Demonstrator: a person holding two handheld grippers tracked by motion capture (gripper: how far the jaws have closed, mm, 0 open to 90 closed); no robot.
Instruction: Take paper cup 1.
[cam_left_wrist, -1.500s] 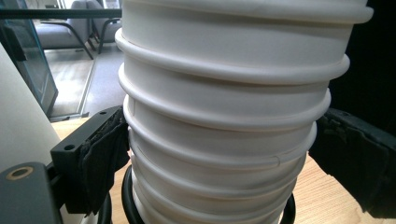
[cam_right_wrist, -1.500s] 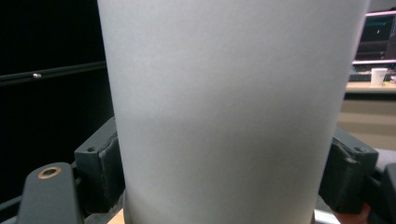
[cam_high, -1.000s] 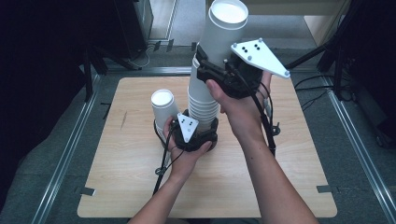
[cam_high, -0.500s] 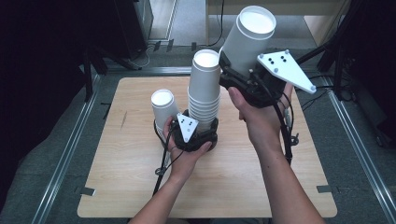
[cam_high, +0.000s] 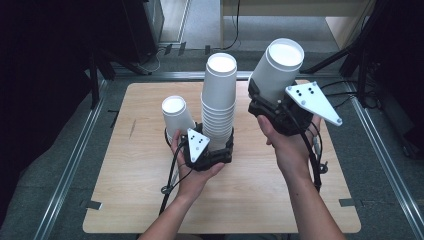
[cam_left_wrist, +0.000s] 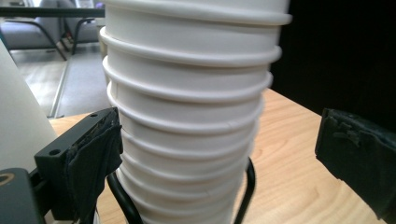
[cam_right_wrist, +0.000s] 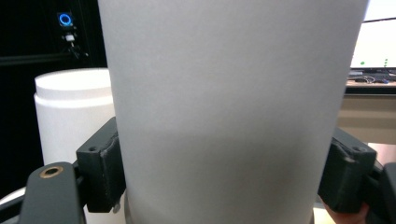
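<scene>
Unstacking paper cups: right gripper (cam_high: 272, 97) clamps one cup (cam_high: 276, 67) lifted off, at 2 o'clock of the stack (cam_high: 219, 100). Left gripper (cam_high: 210, 150) jaws just opened, flanking stack's base. Next: set cup down upside-down beside the lone cup (cam_high: 176, 115).

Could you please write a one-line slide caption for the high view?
Right claw holds one upturned white paper cup beside the cup stack; left claw opens around its base.

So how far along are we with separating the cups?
One cup already stands alone on the table. A second cup is off the stack, gripped by the right gripper. The left gripper has just opened around the stack. Left: set this cup down, unstack the rest.
</scene>
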